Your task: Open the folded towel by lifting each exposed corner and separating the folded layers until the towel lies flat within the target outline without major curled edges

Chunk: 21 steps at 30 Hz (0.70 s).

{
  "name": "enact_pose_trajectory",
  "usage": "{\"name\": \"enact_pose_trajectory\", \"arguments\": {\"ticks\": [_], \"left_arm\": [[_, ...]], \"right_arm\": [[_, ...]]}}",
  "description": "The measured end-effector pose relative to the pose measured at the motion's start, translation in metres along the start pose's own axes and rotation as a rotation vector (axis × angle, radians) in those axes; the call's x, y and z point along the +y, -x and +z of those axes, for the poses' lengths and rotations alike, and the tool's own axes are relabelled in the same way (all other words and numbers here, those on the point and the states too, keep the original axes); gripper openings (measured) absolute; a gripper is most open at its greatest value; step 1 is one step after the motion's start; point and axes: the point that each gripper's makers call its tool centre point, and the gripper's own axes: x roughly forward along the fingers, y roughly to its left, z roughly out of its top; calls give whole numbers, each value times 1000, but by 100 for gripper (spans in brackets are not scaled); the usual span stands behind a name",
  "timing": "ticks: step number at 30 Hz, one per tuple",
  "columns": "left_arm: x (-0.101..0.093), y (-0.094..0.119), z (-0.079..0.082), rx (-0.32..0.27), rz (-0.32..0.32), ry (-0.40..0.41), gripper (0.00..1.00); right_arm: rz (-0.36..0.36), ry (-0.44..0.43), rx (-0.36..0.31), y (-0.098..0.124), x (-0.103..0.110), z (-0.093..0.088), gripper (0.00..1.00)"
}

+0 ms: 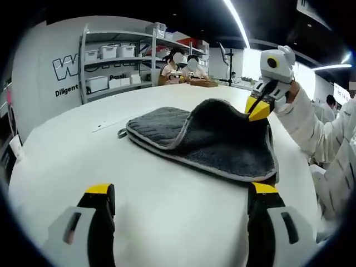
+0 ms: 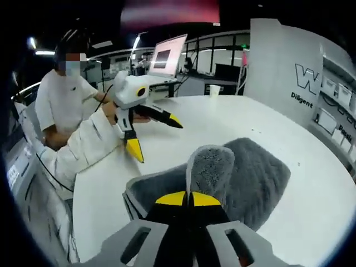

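A dark grey towel (image 1: 167, 127) with a pale edge lies folded on the round white table (image 1: 72, 161). My right gripper (image 1: 259, 109) comes in from the right, its yellow tips shut on a towel corner and lifting that layer into a hump. In the right gripper view my right gripper (image 2: 189, 198) is shut on the raised flap of the towel (image 2: 210, 164), and the rest lies flat behind it. My left gripper (image 1: 181, 192) is open, just short of the towel's near edge and holding nothing. It also hangs open above the table to the left as the left gripper (image 2: 156, 136).
A shelf rack (image 1: 117, 55) with white bins stands behind the table. Two people (image 1: 183, 67) sit at a far bench. A small metal object (image 1: 121, 132) lies by the towel's left edge. A laptop (image 2: 167, 55) and a cup (image 2: 214, 89) stand at the table's far side.
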Motion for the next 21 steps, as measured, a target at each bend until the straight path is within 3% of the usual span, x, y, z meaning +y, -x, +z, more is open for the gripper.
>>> {"name": "enact_pose_trajectory", "arguments": {"ticks": [6, 14, 21], "left_arm": [[-2, 0, 0, 1, -9, -15, 98], [-1, 2, 1, -3, -11, -16, 98], [0, 3, 1, -8, -10, -11, 98]], "right_arm": [[33, 17, 10, -2, 17, -5, 0], [129, 43, 45, -7, 52, -20, 0], [169, 38, 80, -18, 67, -35, 0]]}}
